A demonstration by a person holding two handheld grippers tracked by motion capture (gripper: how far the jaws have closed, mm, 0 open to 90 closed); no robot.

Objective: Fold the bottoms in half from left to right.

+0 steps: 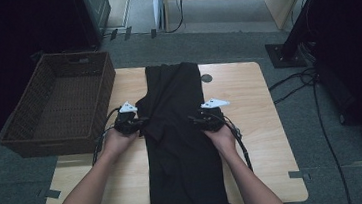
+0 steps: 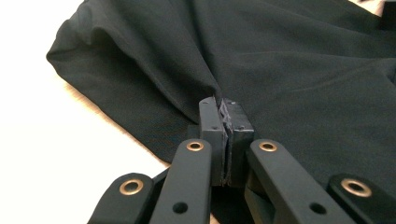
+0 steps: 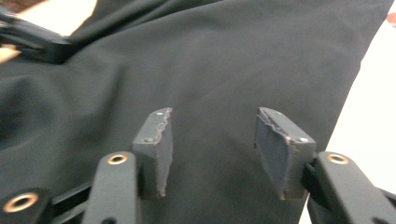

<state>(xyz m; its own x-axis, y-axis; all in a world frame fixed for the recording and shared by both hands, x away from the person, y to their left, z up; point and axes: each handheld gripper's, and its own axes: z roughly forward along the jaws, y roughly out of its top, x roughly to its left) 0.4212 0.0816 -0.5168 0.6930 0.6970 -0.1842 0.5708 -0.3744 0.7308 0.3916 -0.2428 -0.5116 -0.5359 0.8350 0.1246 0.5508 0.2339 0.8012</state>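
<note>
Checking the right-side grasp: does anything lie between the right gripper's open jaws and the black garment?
Nothing visible does. The right gripper stands open directly over the black garment, bare cloth between its pads; the left gripper is shut on a fold.

The black garment (image 1: 182, 137) is a thin, matt woven cloth that lies in soft folds and creases, and the table (image 1: 256, 125) beneath it is pale wood with a smooth, lightly grained finish. The basket (image 1: 59, 106) is dark brown wicker, coarse and ribbed, while the floor (image 1: 326, 168) wears a dull grey, rough-looking carpet. The left gripper (image 2: 226, 112) and the right gripper (image 3: 212, 140) have matt black plastic arms with shiny brass-coloured rivets, and their pads (image 3: 275, 149) are dull grey rubbery blocks, frayed and ragged along the edges.
</note>
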